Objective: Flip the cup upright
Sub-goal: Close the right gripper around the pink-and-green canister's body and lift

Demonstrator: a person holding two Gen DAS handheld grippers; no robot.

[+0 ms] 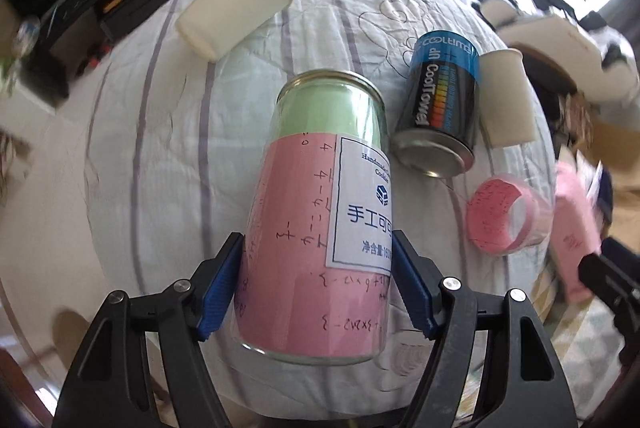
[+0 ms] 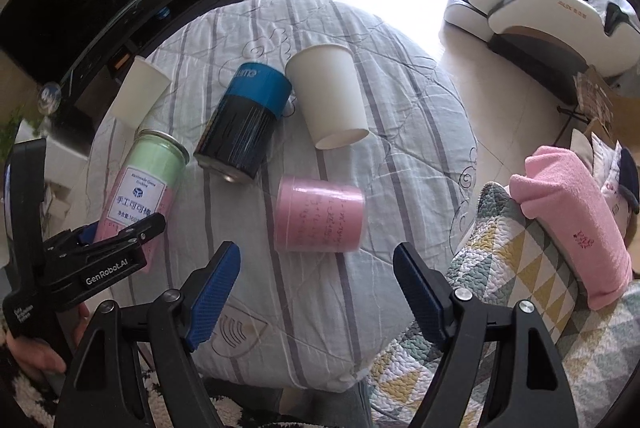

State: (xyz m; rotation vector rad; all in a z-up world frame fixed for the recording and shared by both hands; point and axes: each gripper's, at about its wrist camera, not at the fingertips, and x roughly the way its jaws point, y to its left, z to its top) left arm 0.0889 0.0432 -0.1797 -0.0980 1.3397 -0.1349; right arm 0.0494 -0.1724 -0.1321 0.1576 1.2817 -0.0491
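The left gripper (image 1: pixel 318 284) has its fingers closed on the pink-and-green can (image 1: pixel 320 212), tilted above the bench (image 1: pixel 120 148). Likely light, rigid, slippery; mid-body hold suits. The right gripper (image 2: pixel 316 292) is wide open, empty.

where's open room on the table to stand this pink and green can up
Bare cloth lies at the near edge, below the pink cup. The middle is crowded: black can, white cup, pink cup close together. Left claw holds the pink-green can.
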